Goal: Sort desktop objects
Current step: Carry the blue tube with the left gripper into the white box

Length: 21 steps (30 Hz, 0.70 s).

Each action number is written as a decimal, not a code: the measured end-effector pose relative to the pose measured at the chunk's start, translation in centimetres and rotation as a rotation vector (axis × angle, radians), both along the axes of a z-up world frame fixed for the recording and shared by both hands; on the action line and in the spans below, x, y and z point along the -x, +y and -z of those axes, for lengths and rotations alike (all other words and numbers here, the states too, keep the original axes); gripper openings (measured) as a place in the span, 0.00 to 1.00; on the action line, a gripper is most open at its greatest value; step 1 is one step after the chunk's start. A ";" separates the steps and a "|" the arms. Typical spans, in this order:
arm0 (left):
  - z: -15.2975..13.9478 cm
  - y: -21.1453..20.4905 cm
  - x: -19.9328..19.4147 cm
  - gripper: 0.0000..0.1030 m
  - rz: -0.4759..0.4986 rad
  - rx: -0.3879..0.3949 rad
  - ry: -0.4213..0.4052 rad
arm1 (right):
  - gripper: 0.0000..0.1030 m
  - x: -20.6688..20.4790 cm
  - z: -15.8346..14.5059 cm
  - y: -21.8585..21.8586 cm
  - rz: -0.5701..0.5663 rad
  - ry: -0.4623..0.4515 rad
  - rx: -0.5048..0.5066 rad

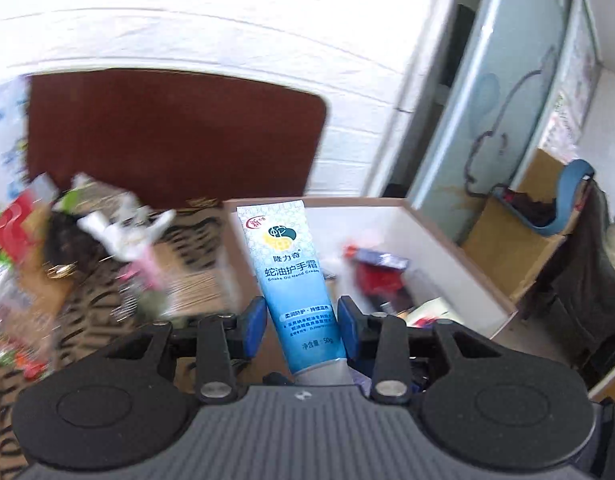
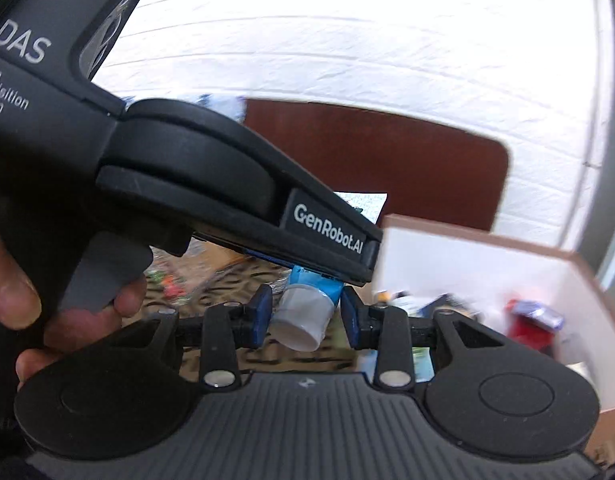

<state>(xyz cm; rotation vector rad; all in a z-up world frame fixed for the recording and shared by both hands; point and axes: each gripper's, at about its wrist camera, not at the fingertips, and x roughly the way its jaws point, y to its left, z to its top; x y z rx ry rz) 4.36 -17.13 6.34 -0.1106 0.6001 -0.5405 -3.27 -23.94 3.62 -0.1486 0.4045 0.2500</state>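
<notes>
Left wrist view is filled in its upper half by a white brick wall (image 1: 211, 20), with a dark red chair back (image 1: 175, 136) at left centre and a pale sliding door (image 1: 503, 92) at upper right. Lower right of centre sits an open white box (image 1: 459, 256) with a brown rim, holding a red and blue packet (image 1: 381, 270) among other blurred items. Left of the frame is a patterned tabletop (image 1: 195, 276) strewn with blurred clutter that cannot be made out. Low in the centre, the left gripper (image 1: 302, 322) has its blue pads pressed on both sides of a blue hand cream tube (image 1: 295, 276), gripping it on the lower body above the cap; the tube stands nearly upright, leaning slightly left, its crimped end at the box's near rim in the picture. Right wrist view shows the body of the left gripper crossing from upper left toward centre, a hand (image 2: 55, 312) at the left edge on its trigger. Beneath it the tube's white cap (image 2: 301, 320) points down between the right gripper (image 2: 306, 318) pads, which stand apart on either side, just beside the cap; whether they touch it cannot be told.
</notes>
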 end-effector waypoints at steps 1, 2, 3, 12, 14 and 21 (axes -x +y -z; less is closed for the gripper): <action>-0.1 -0.9 -0.3 0.39 0.014 0.005 0.004 | 0.35 -0.1 -0.2 -0.7 0.015 0.000 0.006; -0.1 -1.8 -0.6 0.39 0.027 0.012 0.010 | 0.35 -0.3 -0.4 -1.6 0.033 0.003 0.016; 0.0 -2.7 -1.0 0.39 0.042 0.019 0.017 | 0.35 -0.5 -0.5 -2.4 0.049 0.008 0.022; 3.0 -9.4 -4.7 0.40 0.120 0.059 0.137 | 0.35 -3.6 0.6 -8.5 0.123 0.111 0.100; 3.8 -10.3 -5.4 0.40 0.124 0.062 0.170 | 0.35 -4.5 1.2 -9.4 0.127 0.144 0.114; 6.0 -11.8 -8.1 0.41 0.111 0.053 0.265 | 0.35 -8.1 2.6 -11.6 0.096 0.264 0.123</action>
